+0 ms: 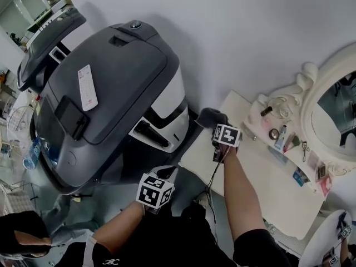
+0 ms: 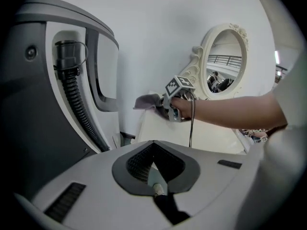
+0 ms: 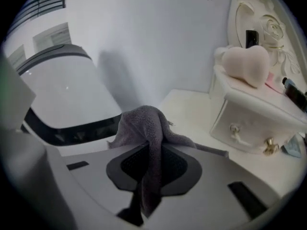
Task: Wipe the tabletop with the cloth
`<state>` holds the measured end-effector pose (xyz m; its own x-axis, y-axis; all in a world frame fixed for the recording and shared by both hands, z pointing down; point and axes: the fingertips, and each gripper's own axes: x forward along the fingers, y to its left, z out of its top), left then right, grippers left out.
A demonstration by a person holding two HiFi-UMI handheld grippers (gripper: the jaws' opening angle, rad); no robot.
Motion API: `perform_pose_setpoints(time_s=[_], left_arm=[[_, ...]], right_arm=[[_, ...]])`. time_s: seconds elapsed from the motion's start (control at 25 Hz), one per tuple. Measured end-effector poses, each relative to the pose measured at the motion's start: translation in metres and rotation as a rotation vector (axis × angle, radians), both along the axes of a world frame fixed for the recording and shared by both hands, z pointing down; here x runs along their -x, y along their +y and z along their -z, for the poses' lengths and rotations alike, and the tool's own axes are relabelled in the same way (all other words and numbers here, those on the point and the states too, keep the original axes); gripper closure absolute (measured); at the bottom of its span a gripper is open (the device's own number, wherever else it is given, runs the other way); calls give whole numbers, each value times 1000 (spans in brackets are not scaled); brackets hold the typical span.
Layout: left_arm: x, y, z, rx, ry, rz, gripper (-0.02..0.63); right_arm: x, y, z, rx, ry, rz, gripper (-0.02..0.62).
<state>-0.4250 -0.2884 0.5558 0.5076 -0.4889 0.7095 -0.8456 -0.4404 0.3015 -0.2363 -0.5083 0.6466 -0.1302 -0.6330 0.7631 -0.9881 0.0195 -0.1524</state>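
A dark grey cloth (image 1: 210, 115) hangs over the far left corner of the cream tabletop (image 1: 267, 177). My right gripper (image 1: 215, 128) is shut on it. In the right gripper view the cloth (image 3: 144, 123) bunches up out of the jaws of that gripper (image 3: 148, 176) and trails down between them, above the tabletop (image 3: 192, 109). My left gripper (image 1: 165, 174) is off the table, lower left, in front of the big machine. Its jaws (image 2: 156, 176) stand shut with nothing in them. In its view I see the right gripper (image 2: 172, 104) and the cloth (image 2: 146, 101) over the table's corner.
A large grey and white machine (image 1: 111, 93) stands close against the table's left side. An ornate white mirror (image 1: 334, 110) and a small shelf with cosmetics (image 1: 283, 132) line the table's far side. A pink sponge (image 3: 244, 63) sits above a little drawer (image 3: 249, 123).
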Motion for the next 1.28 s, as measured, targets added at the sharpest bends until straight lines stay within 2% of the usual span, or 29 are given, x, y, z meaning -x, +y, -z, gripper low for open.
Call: perform_pose_setpoints(time_s=[0.2, 0.4, 0.52, 0.68, 0.84, 1.04, 1.28], left_arm=[[-1, -10, -18, 48, -6, -66, 608], [2, -28, -33, 64, -4, -95, 607], [6, -28, -36, 74, -4, -100, 607], [16, -28, -35, 71, -5, -88, 607], [22, -25, -32, 68, -5, -74, 607], [15, -25, -20, 45, 4, -72, 607], [-3, -34, 3, -19, 33, -80, 607]], right_arm=[[-29, -53, 4, -19, 66, -124, 538], [-40, -89, 6, -29, 60, -205, 538], [-46, -99, 5, -12, 64, -264, 538], [-47, -106, 7, -13, 93, -283, 538], [-47, -91, 10, 3, 123, -310, 538], [-8, -55, 2, 31, 97, -175, 538], [26, 13, -5, 31, 76, -6, 538]])
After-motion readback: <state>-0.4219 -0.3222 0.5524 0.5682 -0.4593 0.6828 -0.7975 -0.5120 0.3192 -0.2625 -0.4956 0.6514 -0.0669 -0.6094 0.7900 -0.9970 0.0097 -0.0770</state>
